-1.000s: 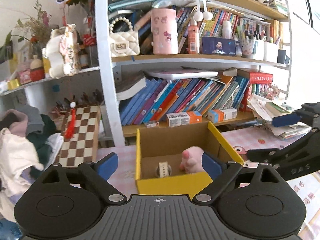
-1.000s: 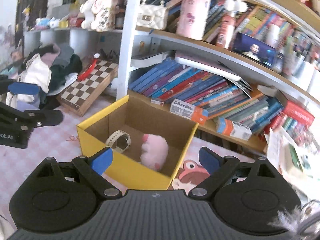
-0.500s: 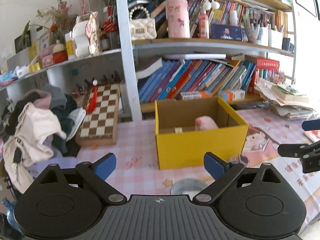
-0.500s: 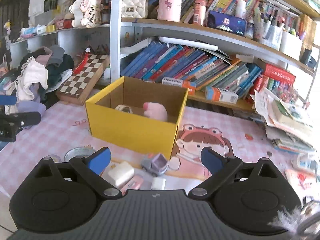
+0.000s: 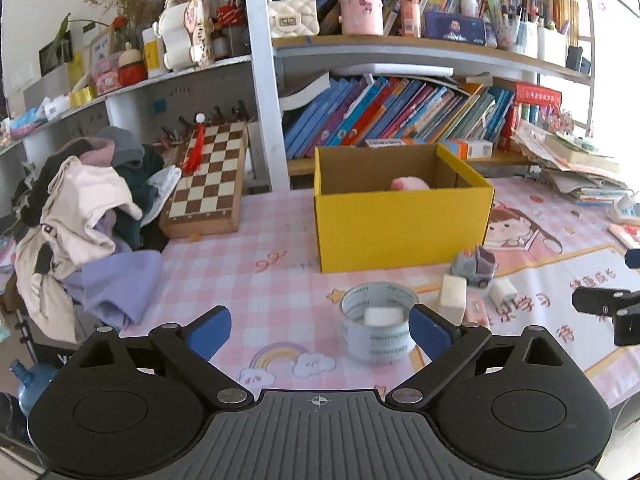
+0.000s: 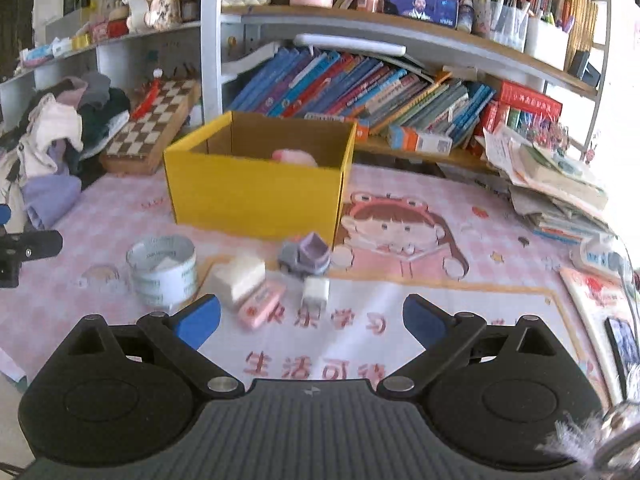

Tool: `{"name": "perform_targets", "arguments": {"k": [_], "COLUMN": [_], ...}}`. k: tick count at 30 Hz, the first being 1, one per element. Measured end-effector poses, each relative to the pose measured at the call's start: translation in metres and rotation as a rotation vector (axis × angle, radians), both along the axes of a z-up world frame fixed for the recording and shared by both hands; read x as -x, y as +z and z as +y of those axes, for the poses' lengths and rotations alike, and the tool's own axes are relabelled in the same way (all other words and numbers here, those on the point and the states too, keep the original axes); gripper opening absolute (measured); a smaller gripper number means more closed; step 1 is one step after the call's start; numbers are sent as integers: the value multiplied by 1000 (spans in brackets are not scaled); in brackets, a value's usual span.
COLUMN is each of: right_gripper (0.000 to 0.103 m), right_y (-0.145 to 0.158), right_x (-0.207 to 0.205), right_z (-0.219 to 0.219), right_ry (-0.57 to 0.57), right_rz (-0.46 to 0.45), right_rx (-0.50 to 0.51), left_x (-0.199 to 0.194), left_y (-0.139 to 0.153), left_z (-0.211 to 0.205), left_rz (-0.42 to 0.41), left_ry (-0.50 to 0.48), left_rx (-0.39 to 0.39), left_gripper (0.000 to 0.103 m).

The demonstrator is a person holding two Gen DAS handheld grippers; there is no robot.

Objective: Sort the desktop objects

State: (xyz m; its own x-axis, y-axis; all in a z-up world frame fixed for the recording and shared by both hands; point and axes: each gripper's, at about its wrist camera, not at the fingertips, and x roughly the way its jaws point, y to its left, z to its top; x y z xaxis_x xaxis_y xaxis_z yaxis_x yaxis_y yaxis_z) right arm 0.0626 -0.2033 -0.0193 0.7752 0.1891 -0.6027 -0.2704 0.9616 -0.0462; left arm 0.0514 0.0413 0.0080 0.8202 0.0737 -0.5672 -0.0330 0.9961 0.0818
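Pink checked desk mat (image 6: pixel 460 312) w/ bookshelf behind. Both grippers (image 5: pixel 320 326) (image 6: pixel 311 316) pulled back from yellow box (image 5: pixel 400 224), jaws wide, empty. Tape roll (image 5: pixel 378 322), toy car (image 6: pixel 306 258) lie in front of box; next pick likely there.

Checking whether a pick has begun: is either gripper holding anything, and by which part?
Nothing is held. The left gripper and right gripper are both open and empty above the desk.
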Motion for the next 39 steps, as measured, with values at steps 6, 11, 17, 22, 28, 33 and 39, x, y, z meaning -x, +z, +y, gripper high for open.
{"name": "perform_targets", "arguments": {"k": [6,11,17,22,28,33,39], "right_gripper": [99,99,99,99,99,99,99], "right_y": [-10,-21,-33,-33,-34,-34,-34], "right_x": [12,16,16,18,15,11,3], "right_z": [7,12,17,20,22,23,23], "right_ry": [10,18,7,24,36,38,37], "right_rz": [35,88,153,152,158,162,163], "right_rx": [1,-6,18,25,31,34,36], "left_x": [10,17,20,21,17,12,5], "left_y": [-10,-20,-34,-34,-36,-36,-36], "left_z": [-3,-10,-18,-20,-22,-22,-21], "left_rz": [20,54,121,118,125,128,127], "left_ry": [7,-11,-45,-59,-68,-67,-59], "left_rx": [11,-1,-36,-32,-26,-22,-16], "left_gripper": [97,97,97,97,97,97,97]}}
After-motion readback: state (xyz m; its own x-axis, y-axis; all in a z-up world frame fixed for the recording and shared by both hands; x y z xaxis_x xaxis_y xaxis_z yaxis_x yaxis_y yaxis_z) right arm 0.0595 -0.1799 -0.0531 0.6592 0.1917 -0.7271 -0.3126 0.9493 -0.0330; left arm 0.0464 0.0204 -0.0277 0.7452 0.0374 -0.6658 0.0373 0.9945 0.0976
